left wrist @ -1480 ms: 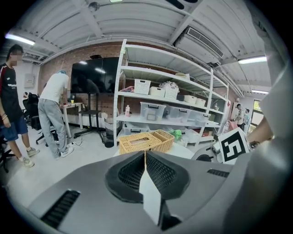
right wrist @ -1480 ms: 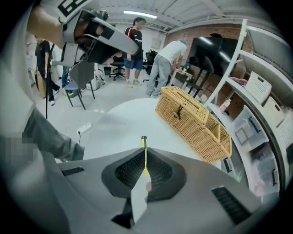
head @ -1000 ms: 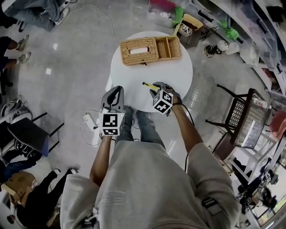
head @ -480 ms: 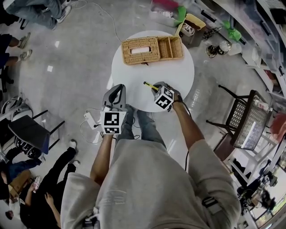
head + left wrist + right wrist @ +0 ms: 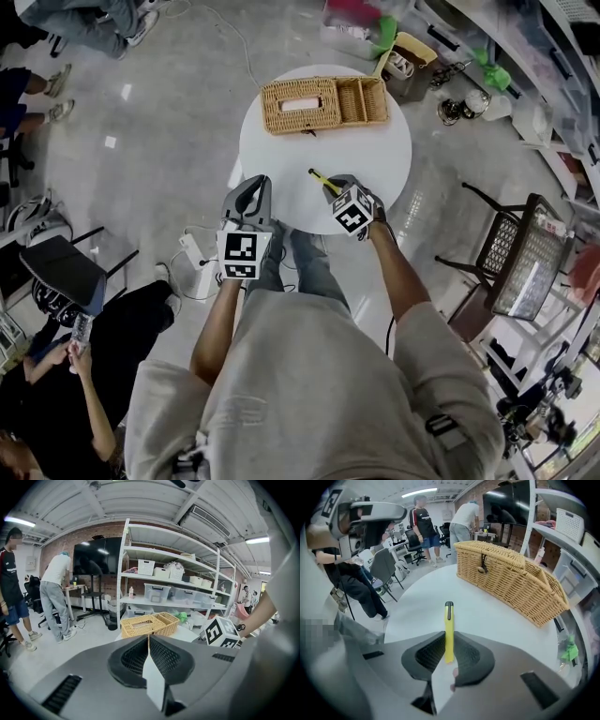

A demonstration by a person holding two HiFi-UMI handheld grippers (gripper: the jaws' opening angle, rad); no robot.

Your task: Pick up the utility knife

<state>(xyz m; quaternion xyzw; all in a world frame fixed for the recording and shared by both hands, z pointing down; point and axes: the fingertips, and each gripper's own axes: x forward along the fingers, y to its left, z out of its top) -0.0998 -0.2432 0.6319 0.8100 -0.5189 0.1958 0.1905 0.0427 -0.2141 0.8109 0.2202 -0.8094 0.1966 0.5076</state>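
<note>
The yellow utility knife (image 5: 449,630) lies on the round white table (image 5: 375,150), its black-tipped end pointing away toward the wicker basket. My right gripper (image 5: 449,641) points steeply down over it. Its jaws have just been closing and both pads now press on the knife's near end. From the head view only the knife's far end (image 5: 320,175) shows, ahead of the right gripper (image 5: 331,184). My left gripper (image 5: 251,185) hovers at the table's near left edge, its pads (image 5: 148,641) meeting with nothing between them.
A wicker basket (image 5: 323,103) with compartments stands at the table's far side. A white power strip (image 5: 190,249) and cable lie on the floor to the left. A wire chair (image 5: 511,253) stands at the right, shelving behind. People stand and sit at the left.
The right gripper has rolled a little over the knife. The left gripper has stayed where it was. A person in black at the lower left has moved further into view.
</note>
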